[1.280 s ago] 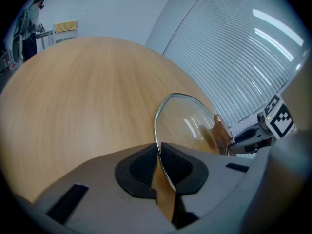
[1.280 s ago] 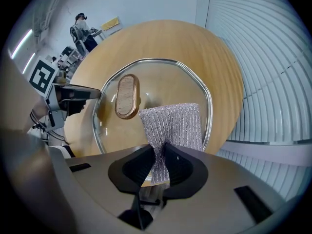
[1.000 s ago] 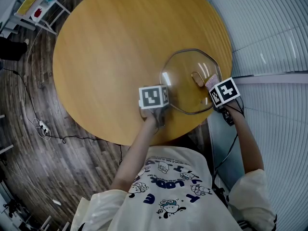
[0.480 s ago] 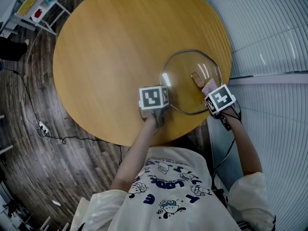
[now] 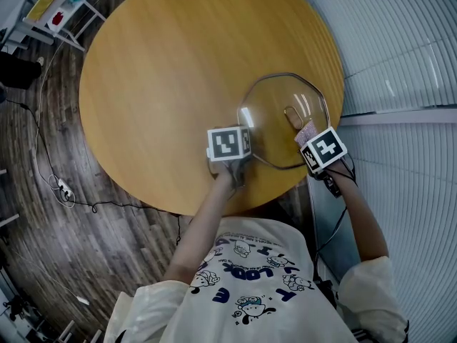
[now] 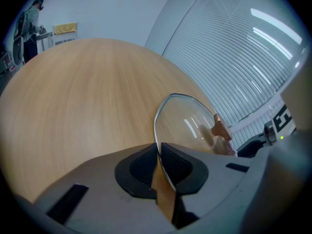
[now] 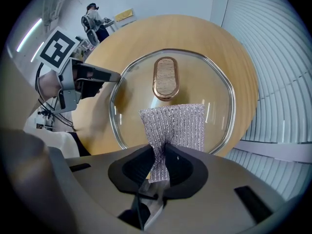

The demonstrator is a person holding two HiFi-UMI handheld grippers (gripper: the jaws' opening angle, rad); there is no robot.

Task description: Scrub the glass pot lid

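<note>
The clear glass lid (image 5: 282, 120), roughly octagonal with a thin metal rim (image 6: 157, 126), lies near the edge of the round wooden table (image 5: 178, 70). The left gripper (image 6: 158, 157) is clamped on that rim. The right gripper (image 7: 163, 167) pinches a silvery ribbed cloth (image 7: 175, 128) that lies over the glass just beside the oval copper-toned knob (image 7: 165, 77).

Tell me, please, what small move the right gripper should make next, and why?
Probably sweep the scrub cloth forward across the glass lid, past the knob. The right gripper is shut on the cloth, which lies over the lid's near part, and the left gripper clamps the rim, steadying it.
</note>
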